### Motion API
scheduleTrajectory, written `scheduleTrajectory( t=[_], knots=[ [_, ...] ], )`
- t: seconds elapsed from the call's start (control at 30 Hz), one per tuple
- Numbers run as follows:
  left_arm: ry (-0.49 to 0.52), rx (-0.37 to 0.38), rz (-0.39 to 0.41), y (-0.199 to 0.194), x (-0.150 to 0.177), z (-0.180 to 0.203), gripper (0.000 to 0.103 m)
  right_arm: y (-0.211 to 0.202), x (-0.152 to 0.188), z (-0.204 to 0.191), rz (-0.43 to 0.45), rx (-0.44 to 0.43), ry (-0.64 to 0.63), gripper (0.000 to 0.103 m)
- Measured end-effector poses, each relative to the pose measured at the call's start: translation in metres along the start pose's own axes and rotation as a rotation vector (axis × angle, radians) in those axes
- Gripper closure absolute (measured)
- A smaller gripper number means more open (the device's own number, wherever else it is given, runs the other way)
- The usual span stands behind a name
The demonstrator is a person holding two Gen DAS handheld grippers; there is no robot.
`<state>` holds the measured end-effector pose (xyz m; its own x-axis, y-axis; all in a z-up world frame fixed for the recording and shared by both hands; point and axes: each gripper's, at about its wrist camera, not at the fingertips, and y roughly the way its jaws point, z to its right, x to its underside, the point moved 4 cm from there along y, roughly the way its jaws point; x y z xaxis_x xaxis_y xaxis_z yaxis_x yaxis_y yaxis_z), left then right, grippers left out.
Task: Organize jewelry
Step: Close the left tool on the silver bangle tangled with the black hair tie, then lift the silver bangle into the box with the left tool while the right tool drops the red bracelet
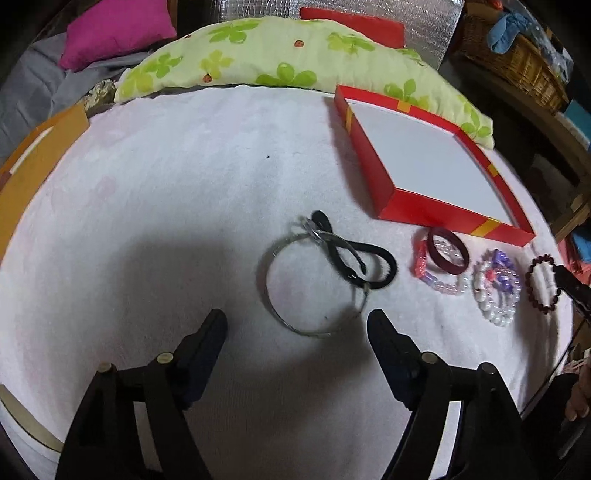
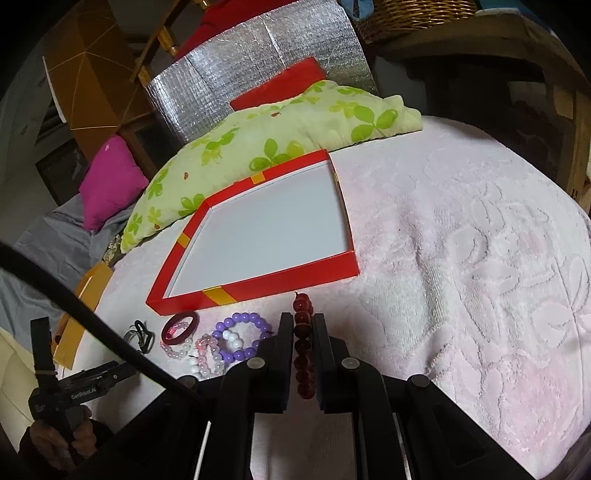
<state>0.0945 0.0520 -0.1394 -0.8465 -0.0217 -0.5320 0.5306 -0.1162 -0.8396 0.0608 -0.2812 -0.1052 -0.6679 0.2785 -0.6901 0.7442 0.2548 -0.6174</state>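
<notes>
A shallow red box (image 1: 402,212) with a white inside lies on the pink towel (image 1: 166,192); it also shows in the right wrist view (image 2: 291,277). My left gripper (image 1: 297,321) is open, just short of a silver hoop (image 1: 271,306) tangled with a black band (image 1: 384,258). To the right lie a dark red bangle (image 1: 448,266), pink and purple-white bead bracelets (image 1: 496,291) and a dark red bead bracelet (image 1: 535,284). My right gripper (image 2: 303,325) is shut on the dark red bead bracelet (image 2: 303,343), just in front of the box.
A green flowered pillow (image 1: 280,62) lies behind the box. A magenta cushion (image 1: 118,31) and an orange box (image 1: 33,166) are at the left. A wicker basket (image 1: 517,62) stands at the back right. The towel (image 2: 480,258) stretches right of the box.
</notes>
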Motion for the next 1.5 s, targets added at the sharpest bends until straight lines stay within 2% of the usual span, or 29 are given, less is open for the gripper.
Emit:
scheduleTrajectory(
  t=[0.1, 0.2, 0.37, 0.4, 0.47, 0.5, 0.67, 0.8, 0.87, 0.93, 1.07, 1.17, 1.3, 1.5],
  knots=[
    [0.055, -0.030, -0.011, 0.006, -0.007, 0.003, 0.024, 0.001, 0.001, -0.001, -0.006, 0.000, -0.007, 0.092],
    [0.102, -0.033, -0.016, 0.013, -0.010, 0.007, 0.019, 0.002, 0.000, -0.001, -0.006, 0.003, -0.009, 0.092],
    [0.093, -0.006, 0.019, 0.013, -0.011, 0.004, 0.018, 0.003, 0.000, -0.001, -0.007, 0.004, -0.003, 0.092],
    [0.093, -0.003, 0.025, 0.011, -0.011, 0.004, 0.020, 0.003, 0.000, -0.001, -0.008, 0.004, -0.005, 0.092],
    [0.098, -0.007, 0.037, 0.010, -0.012, 0.004, 0.031, 0.003, -0.001, -0.001, -0.007, 0.005, -0.008, 0.092],
    [0.098, -0.006, 0.046, 0.008, -0.012, 0.004, 0.041, 0.003, -0.001, -0.001, -0.007, 0.004, -0.008, 0.092],
    [0.110, -0.015, 0.051, 0.006, -0.012, 0.004, 0.041, 0.004, -0.001, -0.001, -0.008, 0.002, -0.008, 0.092],
    [0.185, -0.071, 0.032, 0.002, -0.007, 0.012, 0.041, 0.004, -0.001, -0.001, -0.010, -0.002, -0.010, 0.092],
    [0.258, -0.119, 0.012, -0.001, -0.005, 0.019, 0.041, 0.004, -0.001, -0.001, -0.009, -0.004, -0.014, 0.092],
    [0.379, -0.206, 0.000, -0.005, -0.004, 0.028, 0.041, 0.004, -0.002, -0.002, -0.006, -0.012, -0.014, 0.092],
    [0.654, -0.430, 0.053, -0.015, -0.002, 0.046, 0.041, 0.003, -0.002, -0.006, -0.002, -0.026, -0.019, 0.092],
    [0.744, -0.562, 0.154, -0.025, -0.003, 0.054, 0.041, 0.001, -0.002, -0.007, 0.004, -0.035, -0.022, 0.092],
    [0.797, -0.725, 0.386, -0.043, 0.001, 0.067, 0.041, -0.002, -0.004, -0.006, 0.010, -0.044, -0.011, 0.092],
    [0.840, -0.845, 0.609, -0.070, 0.015, 0.085, 0.041, -0.003, -0.004, -0.004, 0.011, -0.054, 0.000, 0.092]
  ],
)
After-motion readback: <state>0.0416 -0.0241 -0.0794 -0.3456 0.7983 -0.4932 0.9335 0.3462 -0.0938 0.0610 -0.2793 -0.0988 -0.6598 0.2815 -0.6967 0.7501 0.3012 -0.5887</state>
